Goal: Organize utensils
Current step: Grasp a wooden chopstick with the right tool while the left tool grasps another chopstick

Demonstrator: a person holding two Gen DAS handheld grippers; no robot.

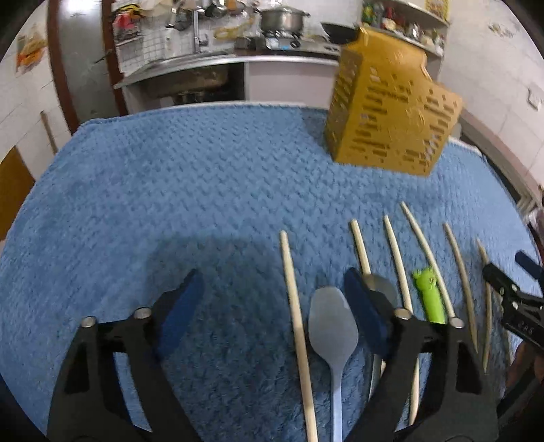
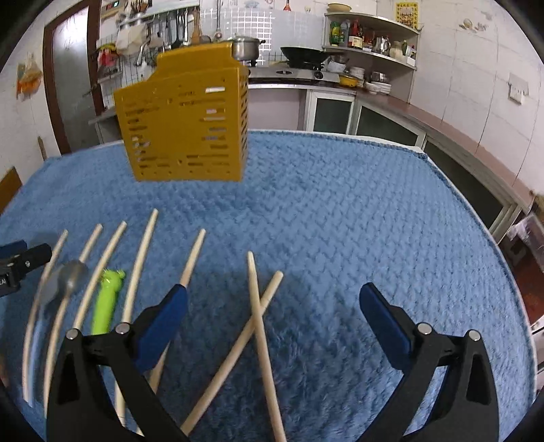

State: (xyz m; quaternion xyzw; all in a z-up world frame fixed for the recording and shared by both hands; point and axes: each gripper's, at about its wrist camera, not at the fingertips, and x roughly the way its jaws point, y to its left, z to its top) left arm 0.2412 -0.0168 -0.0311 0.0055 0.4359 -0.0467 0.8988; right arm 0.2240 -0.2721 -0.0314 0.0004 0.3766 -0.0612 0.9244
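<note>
A yellow slotted utensil holder [image 1: 391,108] stands on the blue towel [image 1: 170,190] at the far side; it also shows in the right wrist view [image 2: 185,119]. Several wooden chopsticks [image 1: 294,323] lie in a row near me, with a metal spoon [image 1: 333,333], a second spoon [image 1: 380,285] and a green-handled utensil [image 1: 430,295]. My left gripper [image 1: 272,299] is open and empty, just above the spoons. My right gripper [image 2: 272,299] is open and empty over two crossed chopsticks [image 2: 256,316]. The green utensil [image 2: 107,299] and one spoon [image 2: 68,275] lie to its left.
Behind the table a kitchen counter holds a sink [image 1: 190,74], a pot [image 1: 282,18] and a wok [image 2: 302,54]. Shelves with bottles [image 2: 367,37] stand at the right wall. The right gripper's tip shows at the left wrist view's right edge [image 1: 510,292].
</note>
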